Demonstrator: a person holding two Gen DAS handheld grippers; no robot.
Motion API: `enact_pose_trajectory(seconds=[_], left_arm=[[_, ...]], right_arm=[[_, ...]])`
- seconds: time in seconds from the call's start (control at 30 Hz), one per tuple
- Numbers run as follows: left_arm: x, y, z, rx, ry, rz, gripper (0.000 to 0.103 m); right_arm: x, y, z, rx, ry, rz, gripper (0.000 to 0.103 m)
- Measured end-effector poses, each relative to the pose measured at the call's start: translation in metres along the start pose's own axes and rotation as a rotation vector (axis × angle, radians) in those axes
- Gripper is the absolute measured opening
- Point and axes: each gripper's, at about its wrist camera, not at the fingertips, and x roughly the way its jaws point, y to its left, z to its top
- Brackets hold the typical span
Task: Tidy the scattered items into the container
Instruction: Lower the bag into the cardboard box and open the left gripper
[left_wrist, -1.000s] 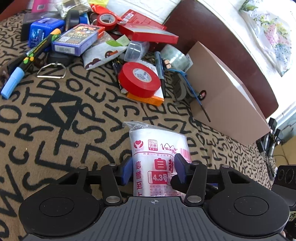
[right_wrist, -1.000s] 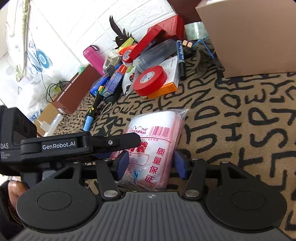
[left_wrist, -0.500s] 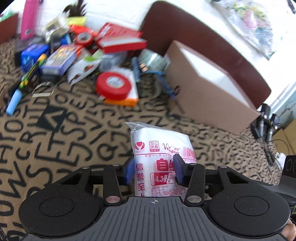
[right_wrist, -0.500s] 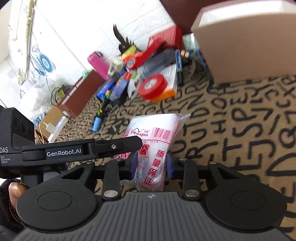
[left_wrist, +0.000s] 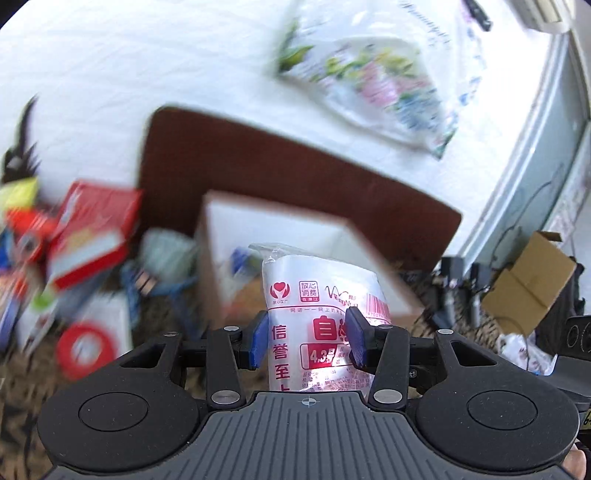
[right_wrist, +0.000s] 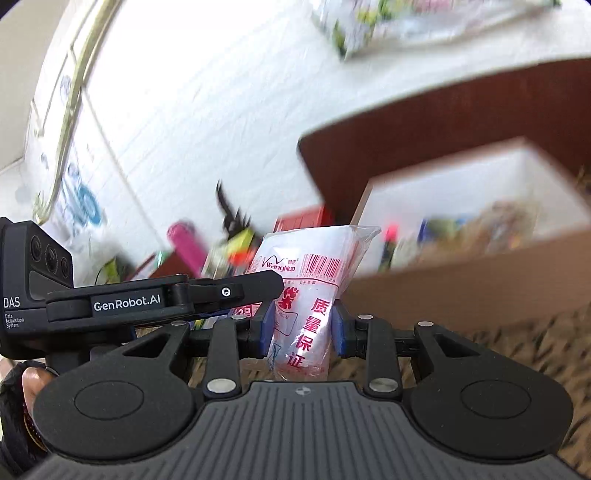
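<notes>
Left wrist view: a white wall (left_wrist: 147, 66) and dark headboard (left_wrist: 295, 177) are seen behind an open cardboard box (left_wrist: 295, 229), blurred, with items inside. A blurred pile is seen left of the box, with a red box (left_wrist: 92, 221) and red tape roll (left_wrist: 85, 347). A clear bag (left_wrist: 317, 295) with red print is held off the patterned cloth (right_wrist: 517, 339), in front of the box. The left gripper (left_wrist: 306, 339) is clamped partway on one end of the bag, the right gripper (right_wrist: 301, 328) on the other, blue pads pressing its sides.
</notes>
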Motion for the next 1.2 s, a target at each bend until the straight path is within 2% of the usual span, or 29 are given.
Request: enact_pose_trajectory(seconds=[0.17,0.33,0.47,0.67,1.0,1.2], left_arm=[[0.048,-0.028,0.034,0.032,-0.007,-0.043,0.044],[0.101,-0.040,0.047,0.023,0.026,-0.068,0.044],[0.145,-0.043,0.043,0.000,0.084,-0.092,0.044],[0.201,-0.041,0.026,-0.067,0.180,-0.103,0.045],[0.251,-0.037,0.008,-0.123,0.273,-0.065,0.046],[0.264,-0.038,-0.004,-0.131,0.327,-0.078,0.056]], right_arm=[[0.001,-0.034,0.047,-0.011,-0.044,-0.043,0.036],[0.012,-0.070,0.074,-0.062,-0.039,-0.129,0.036],[0.024,-0.102,0.080,-0.075,-0.006,-0.179,0.036],[0.040,-0.147,0.076,-0.068,0.093,-0.249,0.036],[0.068,-0.184,0.078,-0.109,0.214,-0.289,0.037],[0.084,-0.185,0.075,-0.207,0.326,-0.357,0.039]])
